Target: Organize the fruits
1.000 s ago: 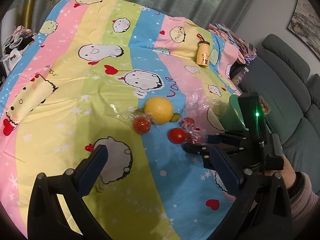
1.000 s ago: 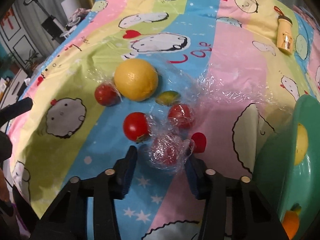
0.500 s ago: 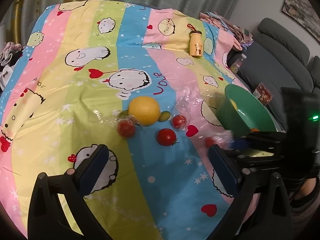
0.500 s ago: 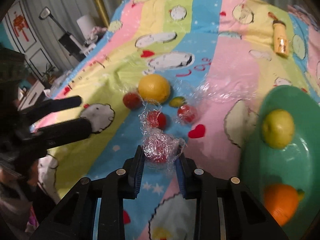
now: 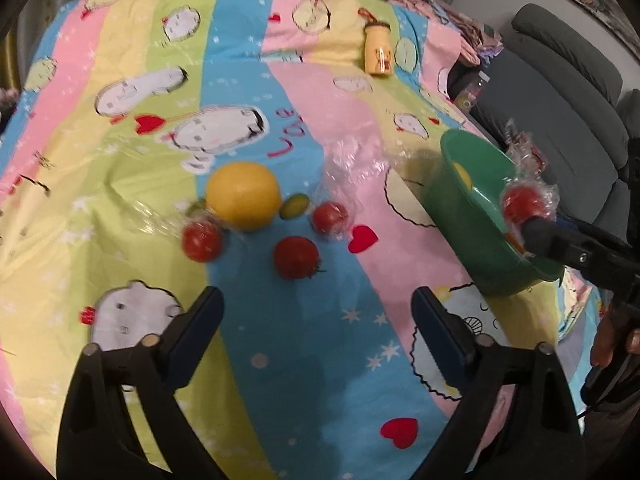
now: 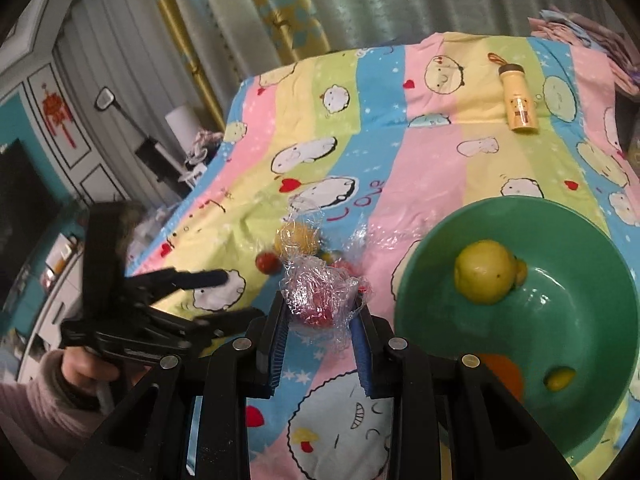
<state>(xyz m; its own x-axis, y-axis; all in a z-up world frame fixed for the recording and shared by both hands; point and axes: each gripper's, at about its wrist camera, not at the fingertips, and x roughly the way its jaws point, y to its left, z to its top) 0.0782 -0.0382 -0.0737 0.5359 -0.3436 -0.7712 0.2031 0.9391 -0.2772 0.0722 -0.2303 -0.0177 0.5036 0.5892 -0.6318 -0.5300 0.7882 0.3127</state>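
My right gripper [image 6: 320,316] is shut on a plastic-wrapped tomato [image 6: 316,300] and holds it above the cloth, just left of the green bowl [image 6: 580,392]. The left wrist view shows the wrapped tomato [image 5: 524,202] over the bowl's rim [image 5: 452,200]. The bowl holds a yellow-green fruit [image 6: 486,276], an orange [image 6: 502,374] and a small yellow fruit [image 6: 560,378]. My left gripper [image 5: 316,324] is open and empty above the cloth. Beyond it lie a bare tomato [image 5: 296,258], two wrapped tomatoes [image 5: 202,240] [image 5: 330,218], a big yellow citrus [image 5: 244,196] and a small green fruit [image 5: 294,206].
A striped cartoon cloth [image 5: 280,80] covers the table. A yellow bottle [image 5: 378,50] lies at the far side. A grey sofa [image 5: 560,80] stands to the right. Loose clear wrap [image 5: 356,160] lies by the fruits. Curtains hang behind.
My right gripper closed on the wrapped tomato, lifted it off the cloth and carried it right to the bowl. My left gripper moved a little closer to the fruits.
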